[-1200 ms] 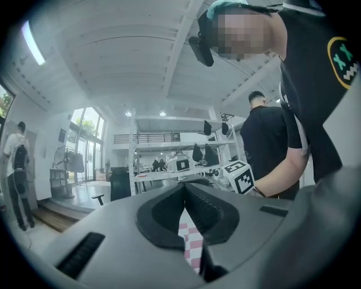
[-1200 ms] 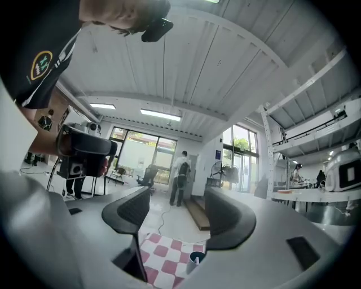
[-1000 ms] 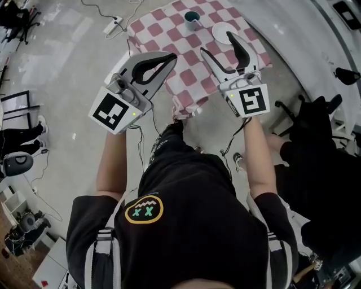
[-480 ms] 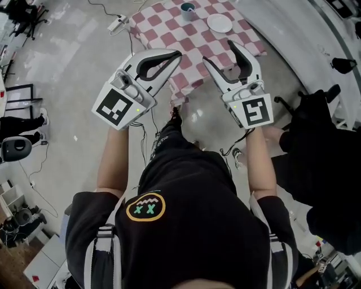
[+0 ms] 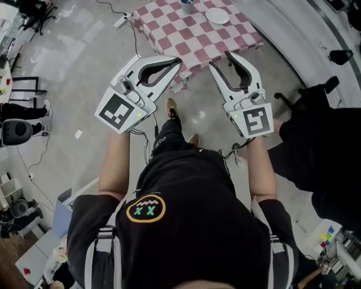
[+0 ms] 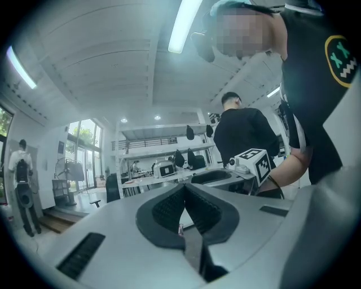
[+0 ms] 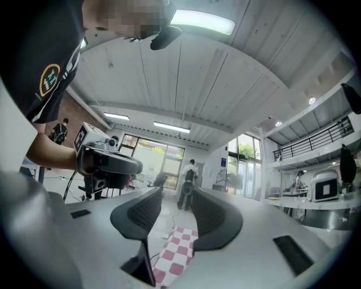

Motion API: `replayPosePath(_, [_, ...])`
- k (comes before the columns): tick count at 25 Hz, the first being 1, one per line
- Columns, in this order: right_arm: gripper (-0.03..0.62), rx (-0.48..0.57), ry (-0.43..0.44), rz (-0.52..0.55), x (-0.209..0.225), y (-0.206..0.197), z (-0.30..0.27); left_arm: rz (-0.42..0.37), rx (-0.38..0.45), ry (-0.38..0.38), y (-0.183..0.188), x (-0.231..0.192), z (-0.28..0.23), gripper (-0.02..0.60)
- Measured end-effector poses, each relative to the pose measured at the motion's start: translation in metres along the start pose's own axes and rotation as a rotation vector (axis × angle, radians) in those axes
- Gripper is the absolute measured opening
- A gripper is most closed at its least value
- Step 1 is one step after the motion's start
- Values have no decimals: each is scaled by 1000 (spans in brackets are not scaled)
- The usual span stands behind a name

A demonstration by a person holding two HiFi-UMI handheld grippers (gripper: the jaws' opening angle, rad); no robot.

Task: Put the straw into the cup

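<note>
Cup [image 5: 186,5] far on checkered table [image 5: 197,39]; straw unseen. Left gripper [image 5: 177,60] jaws together, empty; right gripper [image 5: 220,58] closing, empty. Likely pre-grasp; next: find straw.

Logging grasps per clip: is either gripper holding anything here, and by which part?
Nothing is held. Left gripper is shut empty; right gripper has its jaws closing with nothing between them.

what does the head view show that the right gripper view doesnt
Only the head view: a cup and a plate at the far end of the table, a power strip on the floor, and the person's shoes. Only the right gripper view: ceiling lamps, tall windows and a person standing far off. Both: the checkered tablecloth and the left tool, which is shut.
</note>
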State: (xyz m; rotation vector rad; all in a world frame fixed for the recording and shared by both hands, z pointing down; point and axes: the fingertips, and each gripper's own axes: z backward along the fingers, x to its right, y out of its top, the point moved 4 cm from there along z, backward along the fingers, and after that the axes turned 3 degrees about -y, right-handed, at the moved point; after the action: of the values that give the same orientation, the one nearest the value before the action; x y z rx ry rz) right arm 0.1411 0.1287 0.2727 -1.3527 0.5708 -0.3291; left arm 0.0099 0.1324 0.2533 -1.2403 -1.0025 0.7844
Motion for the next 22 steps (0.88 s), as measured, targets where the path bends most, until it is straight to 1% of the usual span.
replayPosePath(6, [127,-12,-8,-4,-18,8,18,2,-5,-4,11,17,16,18])
replayPosePath(9, [86,-19,-22,-8,-24,9,18,2,-5,-12,13,14,23,18])
replayPosePath(11, [49,-35,-32,11,-27,8,18,4,-3,-22,14,10,28,18])
replayPosePath(13, [29,-62,-41,32,-31,5,16,4,-3,-31,14,5,34,18])
replayPosePath(16, [21,-92,-45,42,-38,3,12,3,0,-46,10,-1,41,18])
replayPosePath(19, [21,-73,-46,11,-47,8,1,12,5,-49,7,-8,48,18])
replayPosePath(22, [21,-79,-46,6,-52,9,-6,27,6,-47,4,-14,55,18])
